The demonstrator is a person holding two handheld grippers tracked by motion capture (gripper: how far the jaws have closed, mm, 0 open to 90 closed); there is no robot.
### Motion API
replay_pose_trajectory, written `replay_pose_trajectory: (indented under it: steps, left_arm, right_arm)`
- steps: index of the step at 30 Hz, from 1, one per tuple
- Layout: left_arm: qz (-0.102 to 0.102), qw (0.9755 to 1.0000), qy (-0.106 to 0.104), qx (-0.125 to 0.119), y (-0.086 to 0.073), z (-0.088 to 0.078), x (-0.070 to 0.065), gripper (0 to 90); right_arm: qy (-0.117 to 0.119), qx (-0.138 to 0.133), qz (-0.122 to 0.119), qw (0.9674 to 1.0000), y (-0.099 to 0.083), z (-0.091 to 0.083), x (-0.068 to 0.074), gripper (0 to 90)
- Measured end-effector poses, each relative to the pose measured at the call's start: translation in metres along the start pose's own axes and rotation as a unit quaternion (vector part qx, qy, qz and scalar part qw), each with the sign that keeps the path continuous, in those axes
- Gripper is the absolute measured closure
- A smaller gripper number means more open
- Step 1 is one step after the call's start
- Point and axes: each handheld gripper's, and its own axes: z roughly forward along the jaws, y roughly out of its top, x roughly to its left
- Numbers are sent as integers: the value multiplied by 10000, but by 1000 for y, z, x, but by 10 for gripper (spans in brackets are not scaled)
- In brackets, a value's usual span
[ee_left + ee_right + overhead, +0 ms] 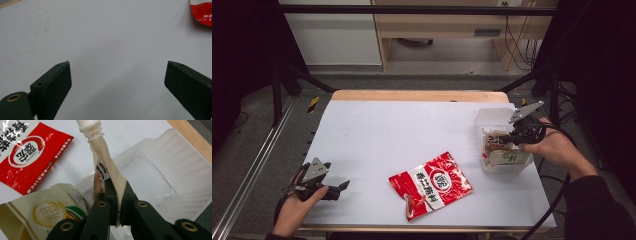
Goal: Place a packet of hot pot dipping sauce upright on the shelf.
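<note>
My right gripper (506, 140) (117, 195) is shut on a cream spouted pouch (493, 137) (106, 162) with a white cap, pinching its lower edge over a clear plastic bin (492, 117) (175, 177) at the table's right side. The pouch's spout points away from the jaws. A beige packet (509, 158) (45, 212) with a round logo lies in the bin's near end. A red and white snack packet (430, 185) (22, 157) (202, 12) lies flat at the front middle of the table. My left gripper (339, 190) (117, 63) rests at the front left, open and holding nothing.
The white table sheet (402, 135) has a wooden strip (417, 95) along its far edge. Dark frame posts stand at both sides, and a metal rail (252, 170) runs along the left. The person's hands come in at both front corners.
</note>
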Motion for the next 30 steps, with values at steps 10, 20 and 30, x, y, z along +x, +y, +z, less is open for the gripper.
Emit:
replay_pose_trajectory:
  steps: [10,20,30]
  left_arm:
    - [22,10000,2,2,0,0,-1,71]
    - [43,10000,-10,5,1,0,-1,71]
    - [166,9999,-18,32,2,2,-5,66]
  right_arm:
    - [-61,34,12,10000,1,-3,1,726]
    - [-450,-410,-58,9981,22,-26,21,335]
    - [-676,-675,-242,9951,55,-36,62,156]
